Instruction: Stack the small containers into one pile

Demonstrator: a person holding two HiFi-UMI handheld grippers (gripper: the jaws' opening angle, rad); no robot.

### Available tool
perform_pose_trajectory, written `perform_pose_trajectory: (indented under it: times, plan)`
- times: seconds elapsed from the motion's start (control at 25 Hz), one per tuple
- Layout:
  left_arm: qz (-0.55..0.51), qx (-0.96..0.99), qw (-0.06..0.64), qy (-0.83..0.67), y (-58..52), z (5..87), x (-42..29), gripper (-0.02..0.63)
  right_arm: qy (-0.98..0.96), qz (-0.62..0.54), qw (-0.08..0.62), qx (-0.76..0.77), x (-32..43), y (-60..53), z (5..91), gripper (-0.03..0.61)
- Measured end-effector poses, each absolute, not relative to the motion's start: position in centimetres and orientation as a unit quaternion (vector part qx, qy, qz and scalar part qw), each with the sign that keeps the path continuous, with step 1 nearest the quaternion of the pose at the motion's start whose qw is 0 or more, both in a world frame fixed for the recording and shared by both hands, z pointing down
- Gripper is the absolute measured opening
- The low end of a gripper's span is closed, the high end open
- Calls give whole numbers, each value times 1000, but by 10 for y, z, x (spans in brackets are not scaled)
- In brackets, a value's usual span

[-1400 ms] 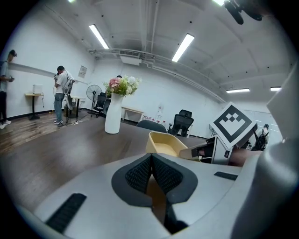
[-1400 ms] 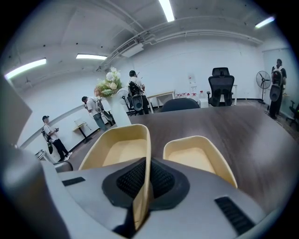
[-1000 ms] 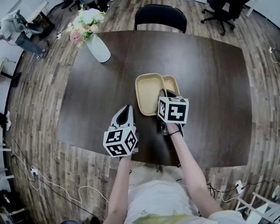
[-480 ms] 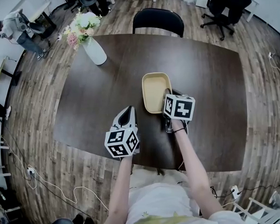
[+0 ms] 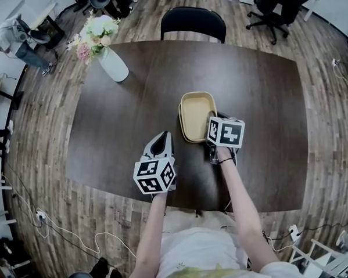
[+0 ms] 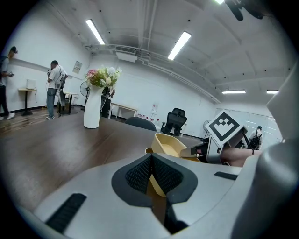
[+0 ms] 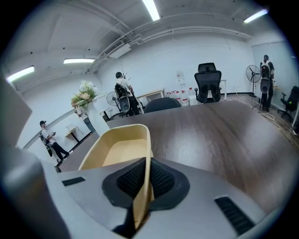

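A white vase of flowers stands near the far left corner of the dark surface; a black chair sits at its far edge.

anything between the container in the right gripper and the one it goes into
Nothing visible does. The right gripper is shut on the wall of the upper container, which sits tilted directly over the lower container, with no other thing between the two.
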State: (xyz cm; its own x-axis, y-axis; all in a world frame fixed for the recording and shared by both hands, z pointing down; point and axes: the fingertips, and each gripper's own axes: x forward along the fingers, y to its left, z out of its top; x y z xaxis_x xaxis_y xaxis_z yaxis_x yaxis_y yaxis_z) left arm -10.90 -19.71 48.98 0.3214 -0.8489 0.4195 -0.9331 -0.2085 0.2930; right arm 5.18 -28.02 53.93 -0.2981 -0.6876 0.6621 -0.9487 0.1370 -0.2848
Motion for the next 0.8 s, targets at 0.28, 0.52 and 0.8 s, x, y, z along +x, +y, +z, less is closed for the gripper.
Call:
perform_pose_trajectory:
  times: [0.28,0.52,0.8]
  plan:
    - [94,775,263,-567,-203,501,-103,25,-731,337,216,552,54,-281,551,28]
    - [95,776,265,-564,-207,503,-105,25,-735,325,234,547,51,-283,556,29]
    - [96,776,269,-562,-207,506,-106,25,-750,293,263,531,44,-284,559,29]
